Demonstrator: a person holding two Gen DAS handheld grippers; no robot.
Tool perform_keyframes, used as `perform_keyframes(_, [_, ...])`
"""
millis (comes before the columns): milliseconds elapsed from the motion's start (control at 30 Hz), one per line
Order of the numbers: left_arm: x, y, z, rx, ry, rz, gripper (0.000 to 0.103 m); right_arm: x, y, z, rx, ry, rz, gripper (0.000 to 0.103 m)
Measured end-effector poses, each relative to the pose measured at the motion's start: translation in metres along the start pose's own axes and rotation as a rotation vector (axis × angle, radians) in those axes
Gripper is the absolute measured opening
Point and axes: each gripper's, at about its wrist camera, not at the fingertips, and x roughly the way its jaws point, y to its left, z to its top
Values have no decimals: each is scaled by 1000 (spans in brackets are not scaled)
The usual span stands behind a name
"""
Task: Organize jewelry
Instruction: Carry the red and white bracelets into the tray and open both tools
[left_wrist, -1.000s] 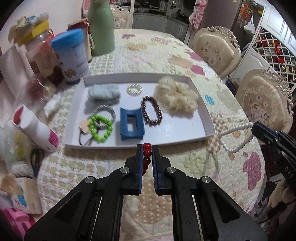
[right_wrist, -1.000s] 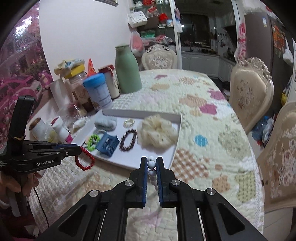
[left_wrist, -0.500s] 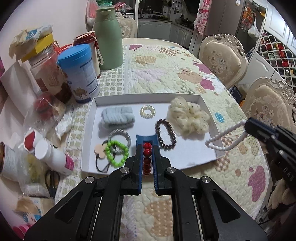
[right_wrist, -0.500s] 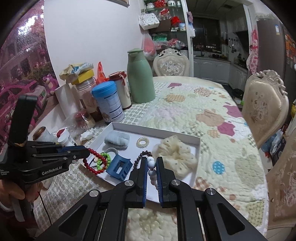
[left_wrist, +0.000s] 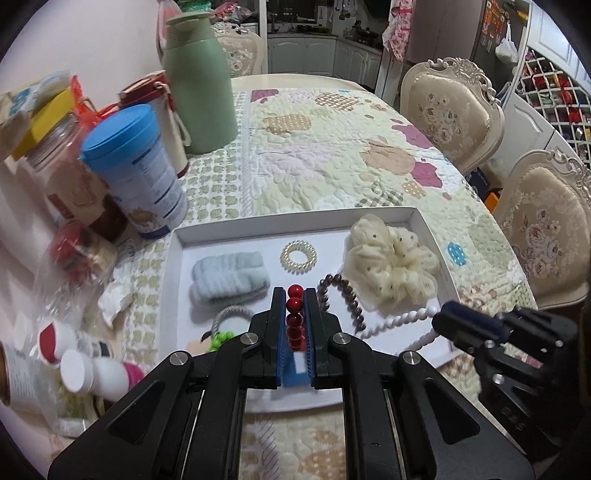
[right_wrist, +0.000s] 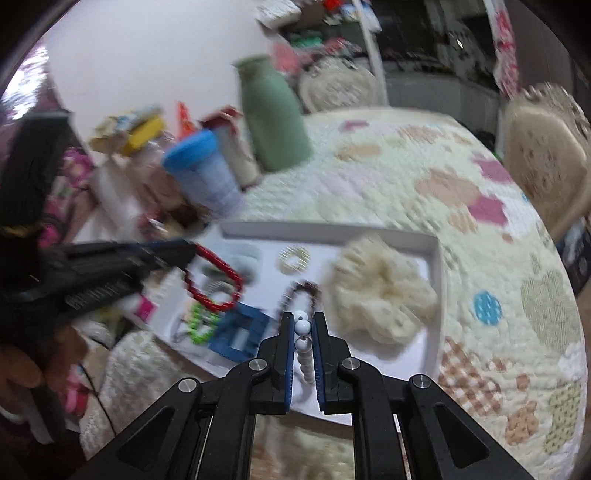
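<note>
Left wrist view: red bead bracelet (left_wrist: 294, 311) is pinched in the closed left gripper (left_wrist: 294, 295) over the white tray (left_wrist: 295, 223) | white bead bracelet (right_wrist: 303, 341) is clamped in the right gripper (right_wrist: 303, 319) above the tray's near edge

Even indoor light, soft shadows. My left view is sharp apart from blur at its left edge; my right view is motion-smeared throughout. Fisheye bends both rims, corners black.
</note>
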Motion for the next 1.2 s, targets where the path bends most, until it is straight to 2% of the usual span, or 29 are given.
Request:
perform_keyframes(267, [34, -14, 29, -4, 21, -76, 8, 25, -47, -20, 66, 94, -98, 9])
perform_keyframes(433, [75, 2, 33, -76, 95, -105, 8, 33, -55, -26, 68, 114, -127, 9])
perform_keyframes(667, [108, 29, 18, -132, 158, -45, 8, 36, -49, -21, 67, 99, -93, 10])
perform_keyframes(800, [109, 37, 13, -142, 153, -28, 8, 38, -42, -16, 72, 90, -62, 20])
perform_keyframes(1067, [109, 44, 7, -164, 158, -17, 8, 43, -23, -6, 39, 82, -35, 33])
perform_keyframes(1167, [108, 43, 5, -168, 168, 2, 13, 46, -19, -6, 35, 88, -40, 34])
perform_keyframes(1200, [108, 42, 4, -164, 167, 12, 23, 47, -18, -6, 36, 91, -40, 34])
